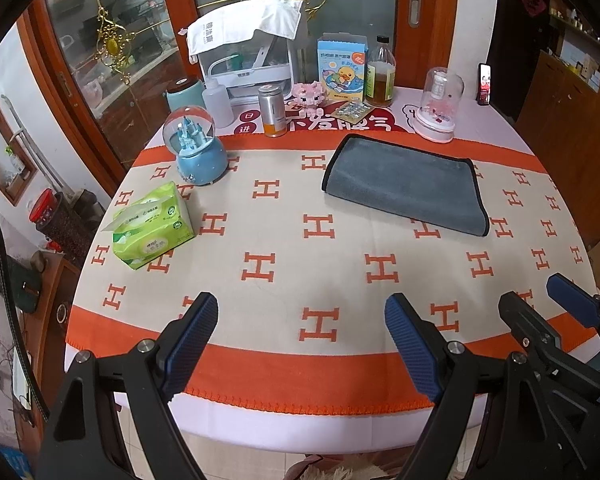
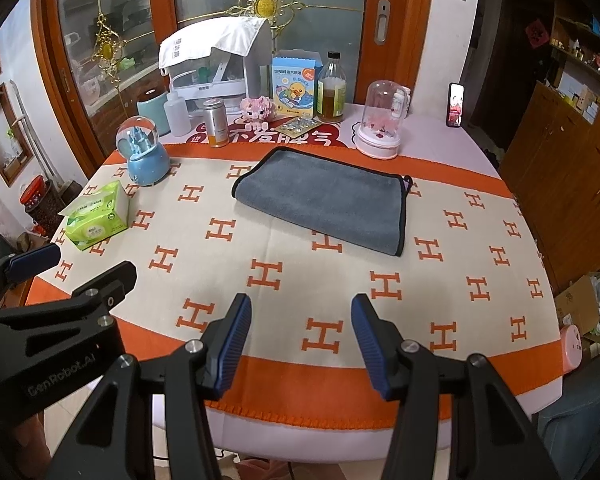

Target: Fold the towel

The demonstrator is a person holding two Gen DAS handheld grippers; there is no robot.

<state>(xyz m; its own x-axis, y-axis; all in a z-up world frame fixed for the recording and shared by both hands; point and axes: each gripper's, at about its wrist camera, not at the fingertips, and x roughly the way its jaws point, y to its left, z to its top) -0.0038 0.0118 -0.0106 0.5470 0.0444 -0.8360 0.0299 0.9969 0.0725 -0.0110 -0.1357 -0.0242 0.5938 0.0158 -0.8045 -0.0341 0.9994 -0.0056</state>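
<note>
A grey towel (image 1: 406,184) with black trim lies folded flat on the orange and cream tablecloth, toward the far side; it also shows in the right wrist view (image 2: 324,198). My left gripper (image 1: 300,320) is open and empty above the table's near edge, well short of the towel. My right gripper (image 2: 300,320) is open and empty, also above the near edge. The right gripper shows at the right of the left wrist view (image 1: 540,300), and the left gripper at the left of the right wrist view (image 2: 76,264).
A green tissue pack (image 1: 152,226) and a blue snow globe (image 1: 198,148) stand at the left. Bottles, a can (image 1: 273,110), a duck box (image 1: 342,68), a glass dome (image 1: 440,106) and a white appliance (image 1: 248,48) line the back. A phone (image 1: 485,84) stands at the far right.
</note>
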